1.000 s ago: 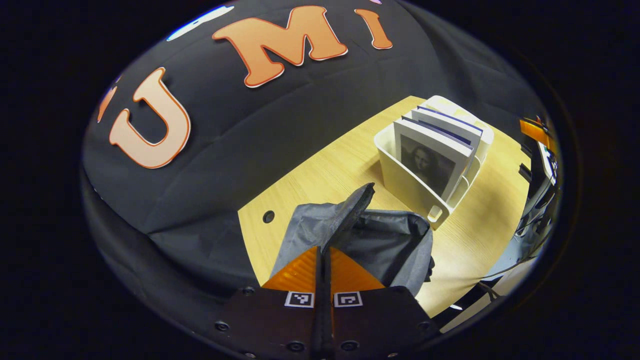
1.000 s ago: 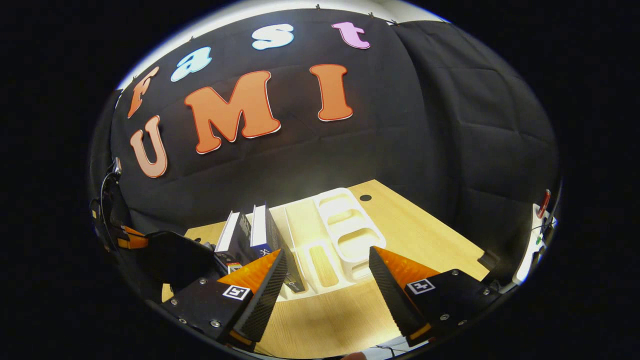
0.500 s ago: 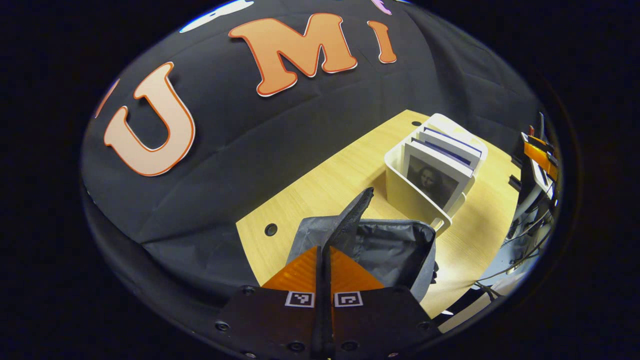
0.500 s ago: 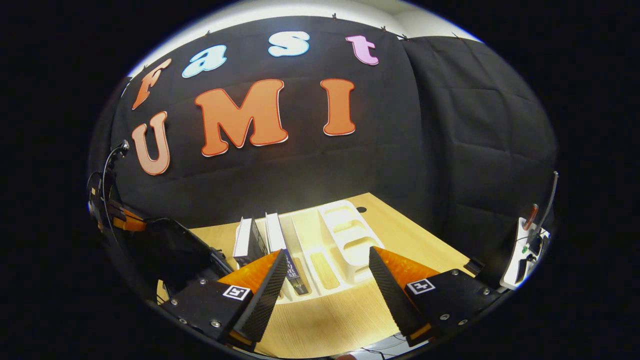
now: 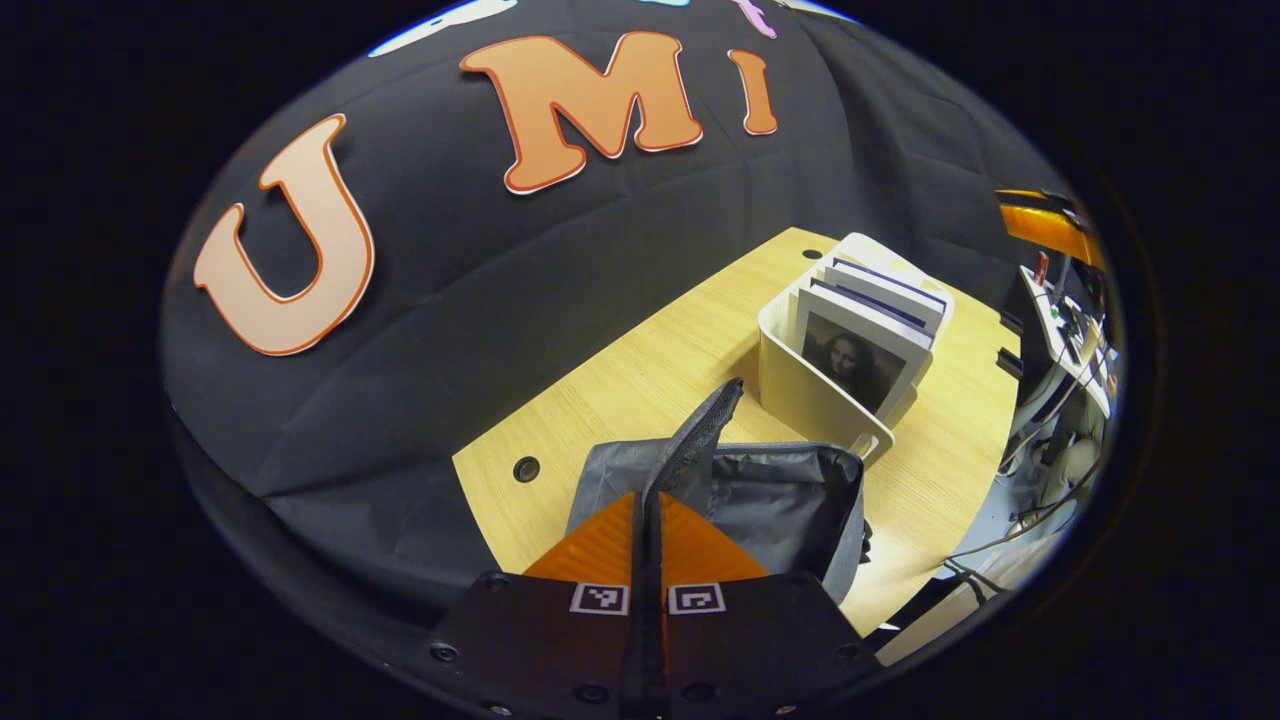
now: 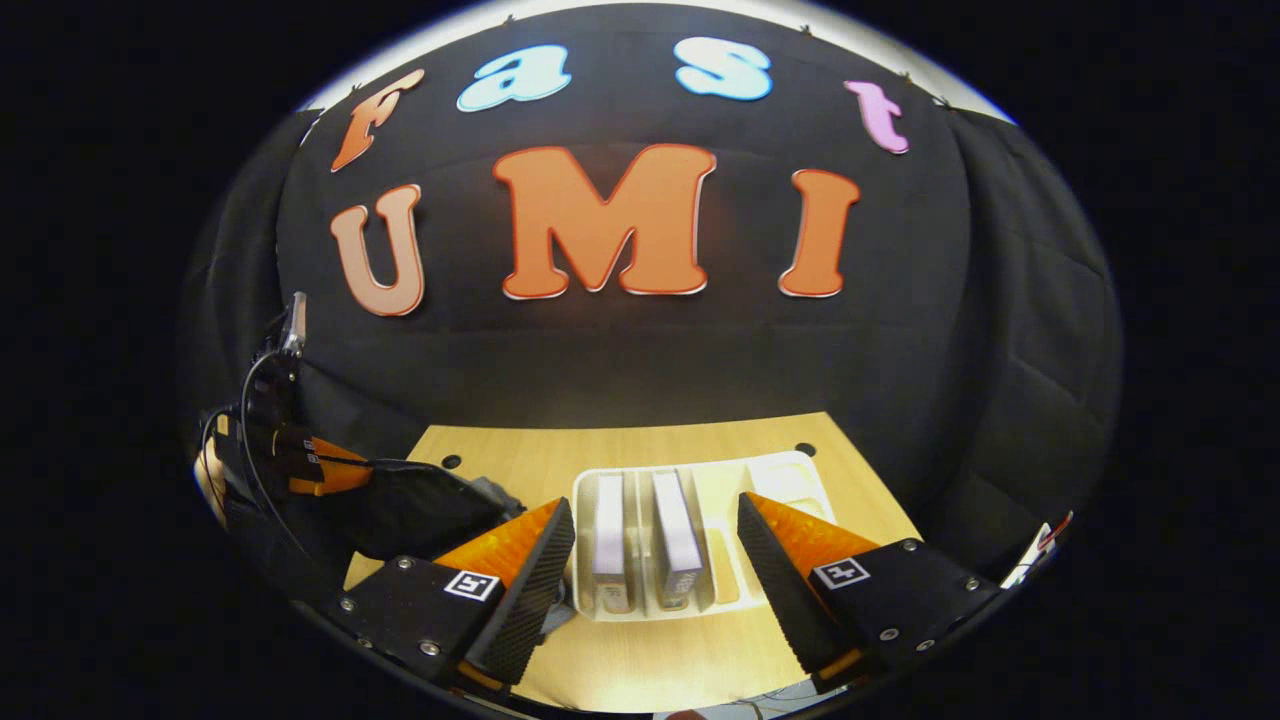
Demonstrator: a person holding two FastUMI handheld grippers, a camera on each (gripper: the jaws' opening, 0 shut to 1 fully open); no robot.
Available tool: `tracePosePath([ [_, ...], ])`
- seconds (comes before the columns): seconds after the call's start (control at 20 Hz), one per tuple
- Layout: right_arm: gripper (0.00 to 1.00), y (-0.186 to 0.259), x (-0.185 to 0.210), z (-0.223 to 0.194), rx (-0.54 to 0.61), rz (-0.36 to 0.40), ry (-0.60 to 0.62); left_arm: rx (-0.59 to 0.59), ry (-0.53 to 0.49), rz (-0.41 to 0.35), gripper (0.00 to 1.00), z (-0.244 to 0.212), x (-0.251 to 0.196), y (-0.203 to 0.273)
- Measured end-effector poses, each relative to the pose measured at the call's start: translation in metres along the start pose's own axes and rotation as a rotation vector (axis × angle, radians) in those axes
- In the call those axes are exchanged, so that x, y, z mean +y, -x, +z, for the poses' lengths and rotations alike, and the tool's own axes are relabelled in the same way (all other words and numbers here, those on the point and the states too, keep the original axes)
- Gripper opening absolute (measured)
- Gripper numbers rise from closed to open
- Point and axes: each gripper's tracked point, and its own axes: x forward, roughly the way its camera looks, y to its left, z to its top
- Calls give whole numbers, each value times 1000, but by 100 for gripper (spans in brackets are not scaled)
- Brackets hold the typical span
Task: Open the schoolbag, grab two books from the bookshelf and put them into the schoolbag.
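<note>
The grey schoolbag (image 5: 775,500) lies open on the wooden table, its dark inside showing. My left gripper (image 5: 647,497) is shut on the bag's black flap (image 5: 700,440), holding it up on edge. Beyond the bag stands a white bookshelf (image 5: 810,395) with two books (image 5: 865,345) upright in its slots. In the right gripper view the same two books (image 6: 608,530) (image 6: 678,530) stand side by side in the bookshelf (image 6: 785,480), straight ahead between my fingers. My right gripper (image 6: 652,503) is open, above and short of them, holding nothing. The schoolbag (image 6: 420,505) and left gripper (image 6: 325,470) sit at the left.
The table (image 5: 640,350) has cable holes near its back edge (image 5: 526,468). Black cloth walls close the back and sides. Equipment and cables (image 5: 1060,330) crowd the space past the table's right end. Bare wood (image 6: 660,660) lies in front of the bookshelf.
My right gripper has swung left and now faces the two books head-on, still open. The left gripper keeps its hold on the flap and has barely shifted.
</note>
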Motion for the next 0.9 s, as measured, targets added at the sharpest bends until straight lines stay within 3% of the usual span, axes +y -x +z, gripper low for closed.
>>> tracePosePath([
  [0.1,98,-23,24,2,111,73,4,-5,4,-1,0,2,5,0],
  [0.25,98,-45,52,-13,332,189,-85,0,22,-2,0,-4,11,-3],
  [0.5,99,-88,46,-54,581,154,-22,11,44,0,1,-11,17,-6],
  [0.75,99,-125,33,-83,710,79,75,21,70,-2,1,-14,17,-12],
  [0.9,99,-146,35,-100,765,72,61,23,78,0,0,-15,16,-15],
])
